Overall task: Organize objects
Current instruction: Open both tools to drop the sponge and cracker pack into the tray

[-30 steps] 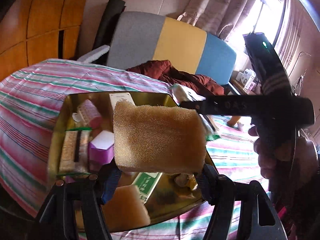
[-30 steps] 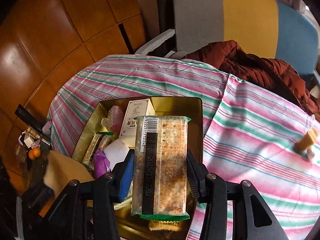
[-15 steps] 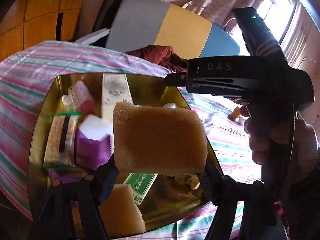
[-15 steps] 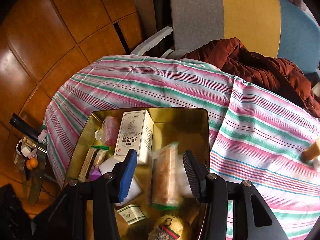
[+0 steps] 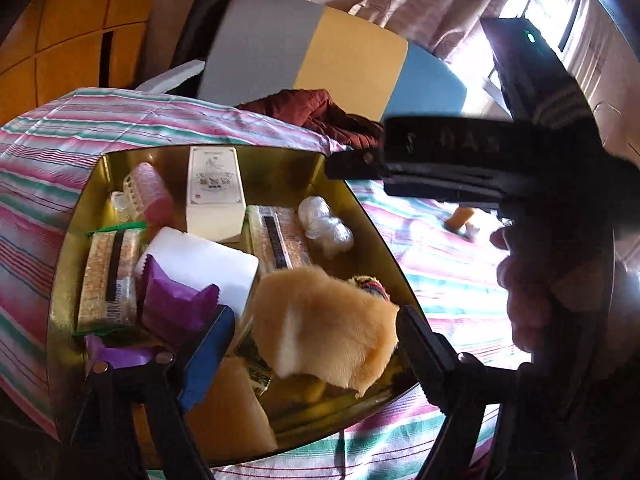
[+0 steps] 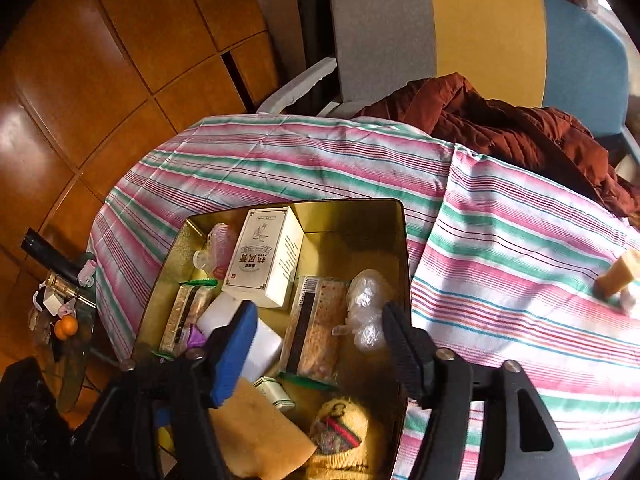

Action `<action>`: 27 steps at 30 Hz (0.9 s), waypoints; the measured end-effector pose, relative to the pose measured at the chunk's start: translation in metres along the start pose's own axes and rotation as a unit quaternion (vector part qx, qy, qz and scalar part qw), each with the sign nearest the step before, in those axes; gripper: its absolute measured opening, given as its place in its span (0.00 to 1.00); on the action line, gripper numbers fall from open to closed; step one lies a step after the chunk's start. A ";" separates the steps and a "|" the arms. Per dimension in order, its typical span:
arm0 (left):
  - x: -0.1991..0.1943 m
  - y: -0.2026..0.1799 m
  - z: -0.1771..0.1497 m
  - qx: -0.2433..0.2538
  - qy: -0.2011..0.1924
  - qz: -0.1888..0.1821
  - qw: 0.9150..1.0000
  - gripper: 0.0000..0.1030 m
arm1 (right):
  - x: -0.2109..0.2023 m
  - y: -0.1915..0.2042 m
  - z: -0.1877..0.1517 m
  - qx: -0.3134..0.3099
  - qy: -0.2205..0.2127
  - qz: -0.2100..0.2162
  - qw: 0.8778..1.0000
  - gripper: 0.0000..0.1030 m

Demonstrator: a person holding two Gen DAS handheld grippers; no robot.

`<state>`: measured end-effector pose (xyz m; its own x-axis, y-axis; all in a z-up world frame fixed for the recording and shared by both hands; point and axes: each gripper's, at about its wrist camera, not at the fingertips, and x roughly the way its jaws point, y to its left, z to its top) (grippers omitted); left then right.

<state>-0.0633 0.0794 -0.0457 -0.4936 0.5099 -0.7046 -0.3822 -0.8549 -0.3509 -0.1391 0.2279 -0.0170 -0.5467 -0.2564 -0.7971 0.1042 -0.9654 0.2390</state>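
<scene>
Fingers (image 5: 420,344) spread wide on both grippers, gripping nothing. Blurred sponge (image 5: 324,320) in gold tin (image 5: 360,208) (beside snack bar (image 6: 316,328), white box (image 6: 264,256)) on striped tabletop (image 6: 500,280).

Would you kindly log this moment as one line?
left gripper: open | tan sponge block: blurred, over gold metal tin | right gripper: open, above tin

- wood panel wall (image 6: 100,60) on left
- chair (image 6: 480,32) behind table, back grey, yellow, blue
- striped tablecloth (image 6: 320,160) on table
- curtains (image 5: 420,4), bright window (image 5: 548,4) at right
</scene>
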 end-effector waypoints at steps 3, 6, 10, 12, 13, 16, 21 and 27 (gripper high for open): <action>-0.006 0.003 0.001 -0.001 -0.008 0.011 1.000 0.82 | -0.003 0.002 -0.004 0.001 -0.001 0.000 1.000 0.65; -0.007 0.005 -0.002 0.005 -0.005 0.034 0.999 0.82 | -0.007 0.004 -0.009 0.001 -0.003 0.003 1.000 0.67; -0.012 0.013 -0.009 -0.005 -0.006 0.048 0.999 0.82 | -0.009 0.006 -0.017 0.003 -0.002 0.004 1.000 0.69; -0.018 0.015 -0.012 -0.002 -0.013 0.057 0.998 0.82 | -0.011 0.006 -0.022 0.007 -0.001 0.006 1.000 0.72; -0.022 0.016 -0.012 0.000 -0.021 0.063 0.998 0.82 | -0.011 0.005 -0.024 0.009 -0.001 0.006 1.000 0.72; -0.033 0.018 -0.011 0.002 -0.038 0.077 0.996 0.82 | -0.013 0.003 -0.031 0.018 0.000 0.008 1.000 0.73; -0.052 0.018 -0.008 0.006 -0.067 0.104 0.992 0.82 | -0.023 0.008 -0.045 0.013 -0.009 -0.001 1.000 0.83; -0.064 0.016 -0.007 0.014 -0.077 0.133 0.988 0.82 | -0.032 0.019 -0.058 -0.012 -0.025 -0.032 0.999 0.94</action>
<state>-0.0320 0.0324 -0.0109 -0.6921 0.2770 -0.6665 -0.2421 -0.9590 -0.1472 -0.0717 0.2146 -0.0193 -0.5943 -0.1910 -0.7812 0.0860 -0.9809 0.1744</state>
